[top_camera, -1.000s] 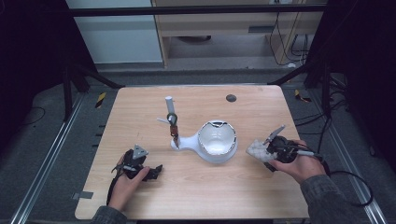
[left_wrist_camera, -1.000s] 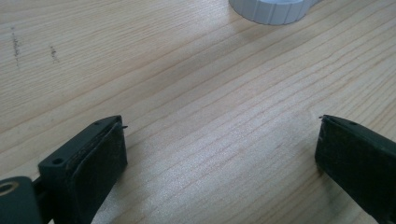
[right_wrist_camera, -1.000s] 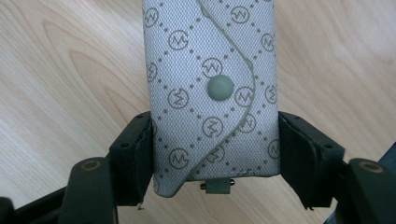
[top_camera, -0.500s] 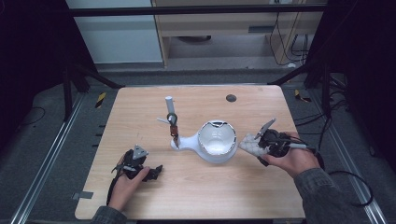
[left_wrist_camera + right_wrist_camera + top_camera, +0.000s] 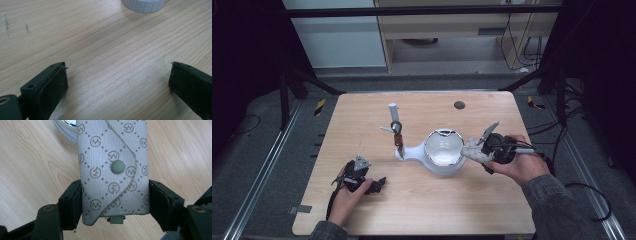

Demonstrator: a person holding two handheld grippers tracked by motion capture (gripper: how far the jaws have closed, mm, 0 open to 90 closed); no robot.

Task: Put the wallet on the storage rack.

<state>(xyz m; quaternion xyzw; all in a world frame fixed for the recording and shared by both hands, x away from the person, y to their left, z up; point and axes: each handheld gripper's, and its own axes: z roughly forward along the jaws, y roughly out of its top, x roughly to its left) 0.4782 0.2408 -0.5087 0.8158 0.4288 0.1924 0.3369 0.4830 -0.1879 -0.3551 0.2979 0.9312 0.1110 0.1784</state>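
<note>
My right gripper [image 5: 113, 202] clamped on a woven, monogrammed grey pouch [image 5: 112, 170] with round snap; left gripper [image 5: 117, 82] apart.

The pouch [image 5: 112, 170] is pale grey fabric with a darker diamond grid of dots and round M logos, plus a grey-green snap. White bowl [image 5: 443, 155], light wood-grain worktop [image 5: 492, 205], black fingers [image 5: 71, 205].

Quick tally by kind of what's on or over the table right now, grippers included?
Hand-held grippers: 2, left hand-held gripper open on the table, right hand-held gripper shut on the pouch
Patterned grey snap pouch: 1
White bowl-shaped container: 1
White upright cylinder: 1
Carabiner clip with strap: 1
Dark round spot on the table: 1
Total: 7
</note>
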